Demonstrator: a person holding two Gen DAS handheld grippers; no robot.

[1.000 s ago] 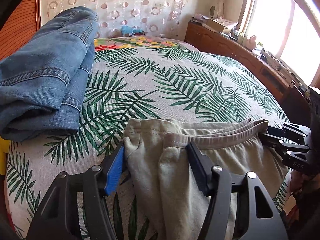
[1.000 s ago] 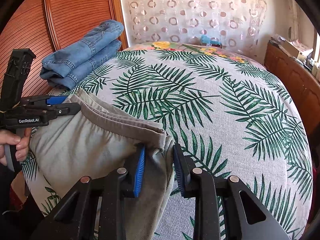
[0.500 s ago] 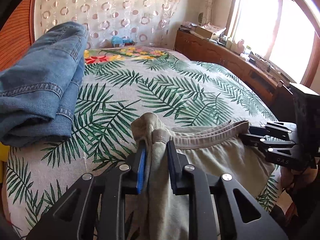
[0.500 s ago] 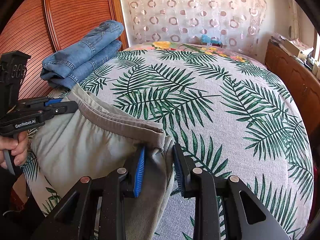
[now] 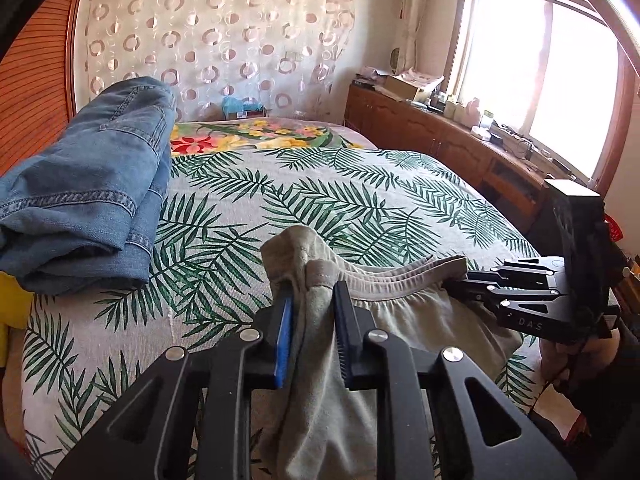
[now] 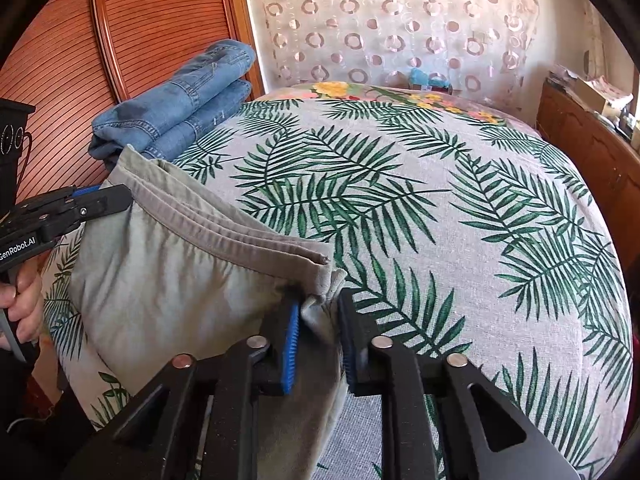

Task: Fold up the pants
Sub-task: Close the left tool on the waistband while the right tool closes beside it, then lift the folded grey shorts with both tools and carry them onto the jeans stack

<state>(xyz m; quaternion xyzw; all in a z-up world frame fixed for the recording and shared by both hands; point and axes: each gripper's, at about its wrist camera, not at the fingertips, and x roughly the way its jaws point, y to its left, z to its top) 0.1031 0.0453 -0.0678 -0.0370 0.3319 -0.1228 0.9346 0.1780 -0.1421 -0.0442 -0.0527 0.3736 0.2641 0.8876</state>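
pants (image 5: 404,312) lie at the near edge of the bed (image 5: 360,200), waistband corners pinched by the left tool (image 5: 314,322) and right tool (image 6: 318,330), so uneven pulling could likely slip a thin bunched corner free and skew the fold.

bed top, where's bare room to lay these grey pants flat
The palm-leaf bedspread is bare across its middle and right, from the grey cotton pants out to the wooden cabinet and back to the floral pillow. The near left corner is crowded: folded blue jeans lie beside the pants, held by the left hand-held gripper and right hand-held gripper.
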